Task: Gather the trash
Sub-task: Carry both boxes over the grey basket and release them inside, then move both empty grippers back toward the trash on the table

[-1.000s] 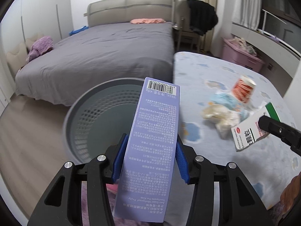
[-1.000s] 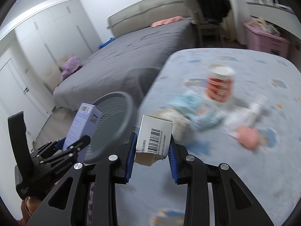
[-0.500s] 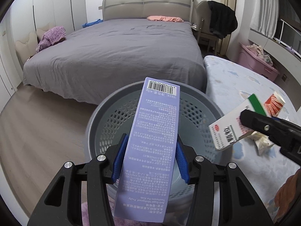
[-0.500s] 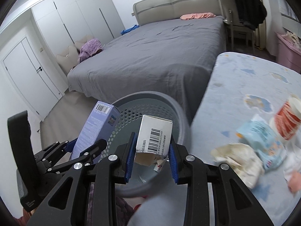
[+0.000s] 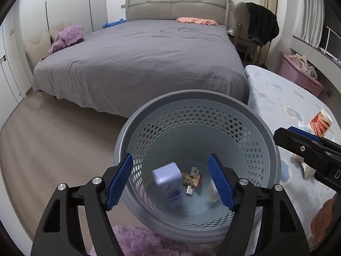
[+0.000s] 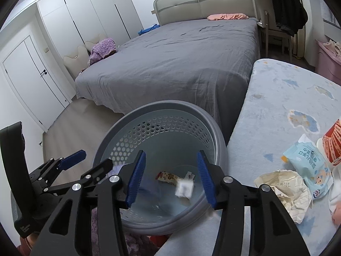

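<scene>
Both poised above the grey bin (image 5: 192, 100) to drop trash inside; left gripper (image 5: 170, 179) opening, nothing between pads; right gripper (image 6: 169, 176) opening, likewise empty; purple box (image 5: 168, 180) and white box (image 6: 184, 188) blurred, falling inside bin; more litter beside bin, on the blue mat (image 6: 277, 98).

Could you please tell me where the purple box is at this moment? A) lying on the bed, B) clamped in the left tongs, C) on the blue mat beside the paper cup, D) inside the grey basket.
D: the purple box shows blurred inside the grey basket, and the left tongs, opening above it, have nothing pressed between their pads.
</scene>
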The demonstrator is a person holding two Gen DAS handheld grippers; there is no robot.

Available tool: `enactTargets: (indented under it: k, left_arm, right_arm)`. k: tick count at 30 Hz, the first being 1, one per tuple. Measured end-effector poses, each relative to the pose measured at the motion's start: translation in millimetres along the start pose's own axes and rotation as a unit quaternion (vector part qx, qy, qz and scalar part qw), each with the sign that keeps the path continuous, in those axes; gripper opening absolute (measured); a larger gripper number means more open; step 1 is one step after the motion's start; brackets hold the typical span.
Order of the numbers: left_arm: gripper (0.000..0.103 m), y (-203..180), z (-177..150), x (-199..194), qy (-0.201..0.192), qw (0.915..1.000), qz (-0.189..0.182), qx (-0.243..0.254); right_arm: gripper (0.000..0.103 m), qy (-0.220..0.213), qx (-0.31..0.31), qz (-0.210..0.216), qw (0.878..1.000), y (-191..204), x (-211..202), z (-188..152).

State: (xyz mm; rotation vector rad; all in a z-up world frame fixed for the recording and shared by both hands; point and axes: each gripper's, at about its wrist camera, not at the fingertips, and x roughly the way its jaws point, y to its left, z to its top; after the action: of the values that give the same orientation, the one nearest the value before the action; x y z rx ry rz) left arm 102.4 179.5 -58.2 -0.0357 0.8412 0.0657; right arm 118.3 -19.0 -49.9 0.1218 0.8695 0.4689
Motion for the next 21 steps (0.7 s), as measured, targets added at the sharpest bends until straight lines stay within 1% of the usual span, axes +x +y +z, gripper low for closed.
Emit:
enactTargets:
  k: [3,12,21]
  left_arm:
    - [0.071,2,-2,-1,0.002,1.0000,0.009,-0.003]
    - [0.072,3,-7,-9,0.007,0.9998,0.015,-0.006]
    - [0.075,2,-8,-21,-0.002,0.9998,0.021,-0.006]
  right_arm:
    - [0.048,0.002,0.001,-0.001,1.000,0,0,-1]
    - [0.048,0.004,0.000,-0.002,1.000,3,-4,-7]
    - [0.048,-0.001,0.001,-0.001,1.000,5,-14,-10]
